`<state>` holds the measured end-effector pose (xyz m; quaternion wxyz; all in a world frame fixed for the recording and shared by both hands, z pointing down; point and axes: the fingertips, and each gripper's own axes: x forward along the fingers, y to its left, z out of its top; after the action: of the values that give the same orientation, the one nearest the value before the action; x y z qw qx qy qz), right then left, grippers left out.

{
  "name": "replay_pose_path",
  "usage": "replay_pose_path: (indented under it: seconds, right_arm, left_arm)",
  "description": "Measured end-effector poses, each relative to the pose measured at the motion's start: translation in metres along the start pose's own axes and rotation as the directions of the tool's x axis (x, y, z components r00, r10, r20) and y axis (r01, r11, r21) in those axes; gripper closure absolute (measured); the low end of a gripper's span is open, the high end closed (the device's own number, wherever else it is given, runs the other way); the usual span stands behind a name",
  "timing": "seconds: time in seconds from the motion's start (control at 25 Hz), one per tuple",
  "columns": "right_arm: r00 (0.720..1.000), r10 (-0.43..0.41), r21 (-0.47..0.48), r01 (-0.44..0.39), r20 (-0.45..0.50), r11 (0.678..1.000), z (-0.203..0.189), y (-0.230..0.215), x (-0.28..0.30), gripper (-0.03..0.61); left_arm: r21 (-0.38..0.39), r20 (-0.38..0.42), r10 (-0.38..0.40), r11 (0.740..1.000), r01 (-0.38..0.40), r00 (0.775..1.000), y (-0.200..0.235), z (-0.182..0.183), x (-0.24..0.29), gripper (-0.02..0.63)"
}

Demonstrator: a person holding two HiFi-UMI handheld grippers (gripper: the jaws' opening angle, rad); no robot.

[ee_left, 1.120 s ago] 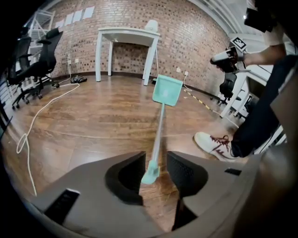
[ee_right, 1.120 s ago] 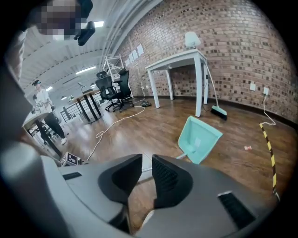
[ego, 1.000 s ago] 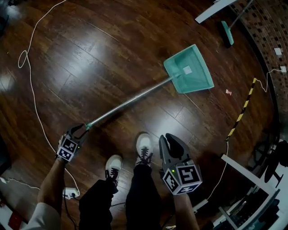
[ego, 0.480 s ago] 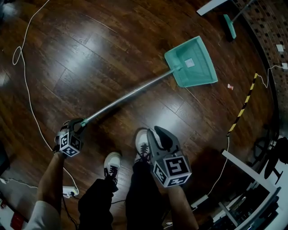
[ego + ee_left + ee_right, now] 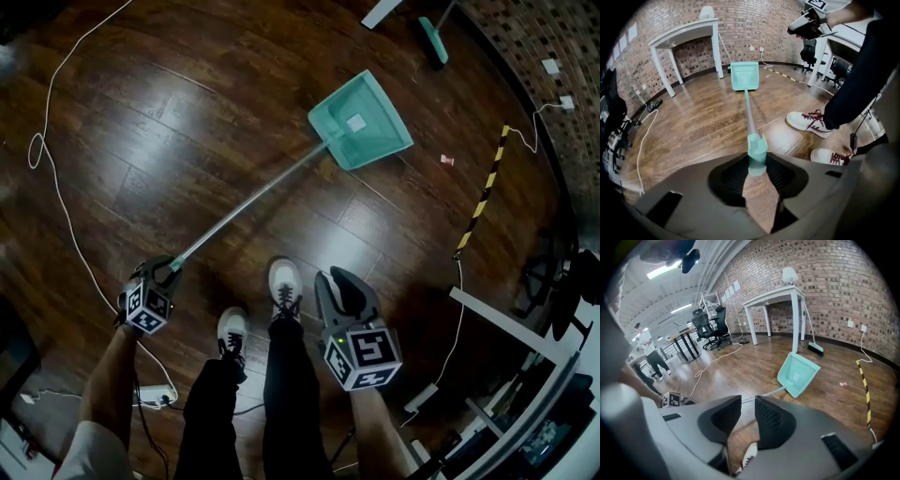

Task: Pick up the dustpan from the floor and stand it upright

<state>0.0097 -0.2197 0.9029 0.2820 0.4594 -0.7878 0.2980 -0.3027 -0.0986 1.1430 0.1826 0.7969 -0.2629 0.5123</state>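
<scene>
your left gripper, jaws just closing, pinches the end of the dustpan handle, pan down on the wood floor; your right gripper, jaws just opened, hangs empty.

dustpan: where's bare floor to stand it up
Open wood lies between the white cable and the dustpan handle, and between the pan and the striped tape, bar one small scrap. Crowded: desk frames lower right, shoes, broom by the wall.

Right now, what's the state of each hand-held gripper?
Left hand-held gripper: jaws just closing further, gripping the dustpan handle.
Right hand-held gripper: just opened, empty.
</scene>
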Motion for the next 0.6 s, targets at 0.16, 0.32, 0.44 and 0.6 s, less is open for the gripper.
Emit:
replay_pose_path:
  seconds: [0.16,0.32,0.44,0.6]
  right_arm:
    - [0.998,-0.05,0.027,0.049,0.024,0.998,0.034,-0.008,-0.039,0.48]
    - [0.989,-0.126,0.07,0.12,0.082,0.99,0.08,-0.019,-0.088,0.46]
    - [0.97,-0.208,0.095,0.197,0.125,0.976,0.116,-0.031,-0.135,0.46]
    - [0.927,-0.311,0.124,0.29,0.209,0.949,0.17,-0.053,-0.193,0.459]
  left_arm:
    - [0.048,0.011,-0.032,0.998,0.031,0.999,0.004,0.042,-0.04,0.469]
    - [0.076,0.061,-0.072,0.995,0.068,0.995,0.0,0.103,-0.083,0.469]
    - [0.078,0.092,-0.097,0.993,0.09,0.991,-0.009,0.155,-0.12,0.472]
    - [0.041,0.138,-0.123,0.992,0.118,0.983,-0.013,0.221,-0.154,0.472]
